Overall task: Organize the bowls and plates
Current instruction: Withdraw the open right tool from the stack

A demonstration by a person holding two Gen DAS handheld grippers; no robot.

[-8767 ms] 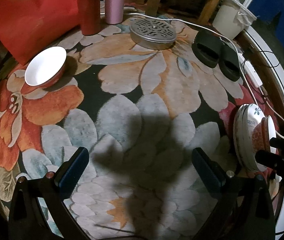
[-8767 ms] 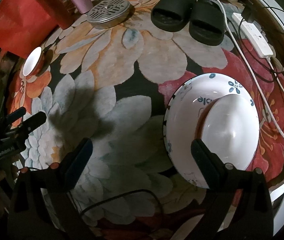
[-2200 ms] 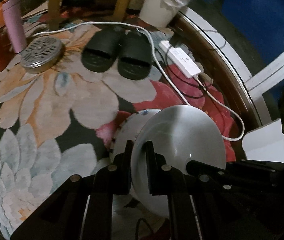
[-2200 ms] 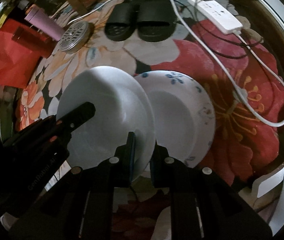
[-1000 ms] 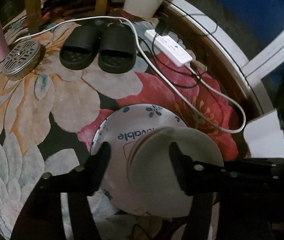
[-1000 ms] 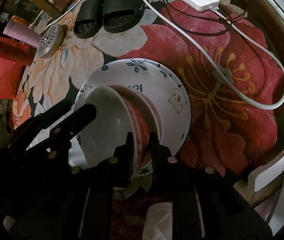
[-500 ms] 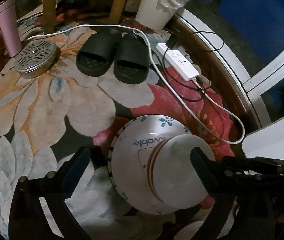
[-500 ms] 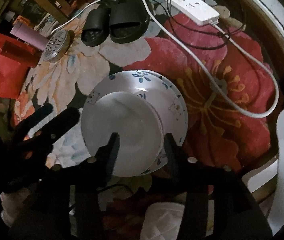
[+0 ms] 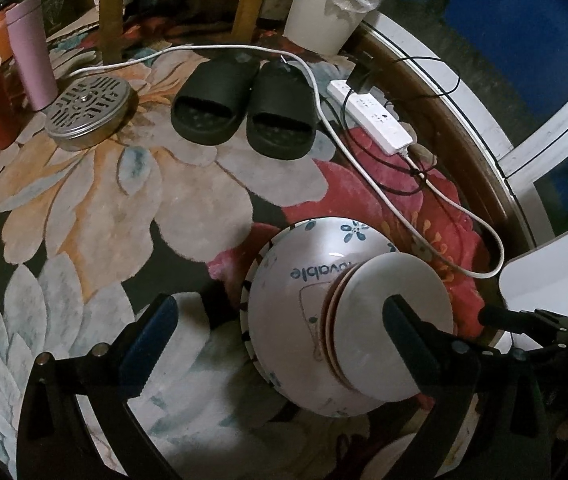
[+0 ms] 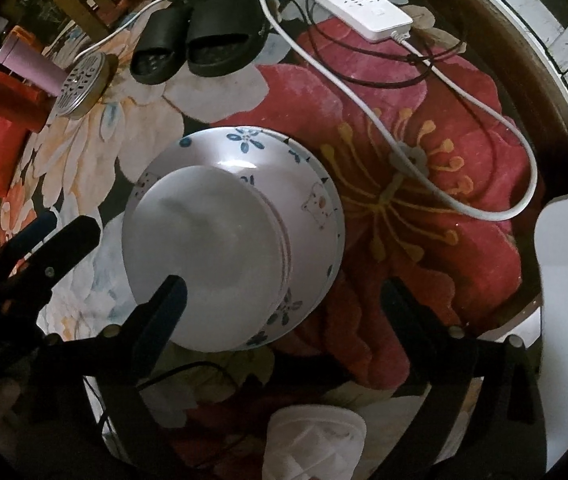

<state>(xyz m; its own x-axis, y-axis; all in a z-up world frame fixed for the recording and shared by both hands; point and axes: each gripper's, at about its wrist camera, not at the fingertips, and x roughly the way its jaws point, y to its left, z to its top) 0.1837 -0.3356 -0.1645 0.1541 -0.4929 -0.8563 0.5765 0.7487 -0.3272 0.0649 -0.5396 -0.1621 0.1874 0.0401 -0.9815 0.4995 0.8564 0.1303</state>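
Observation:
A stack of dishes sits on the flowered rug: a white plate with blue flowers (image 9: 316, 248) (image 10: 308, 184) at the bottom and red-sided white bowls (image 9: 400, 312) (image 10: 207, 248) nested on top. My left gripper (image 9: 279, 328) is open and empty, its fingers to either side of the stack's near part. My right gripper (image 10: 284, 292) is open and empty, just in front of the stack. The left gripper's fingers (image 10: 63, 240) show at the left of the right wrist view.
Black slippers (image 9: 243, 108) (image 10: 199, 44), a white power strip (image 9: 372, 120) (image 10: 356, 0) with cables, a round metal grate tin (image 9: 87, 108) (image 10: 83, 84), a pink tumbler (image 9: 31, 60), red cups, a wooden chair and a white bin (image 9: 332, 12) stand beyond.
Both grippers let go of the bowl, opened wide and drew back a little. The bowl now rests nested on the stack.

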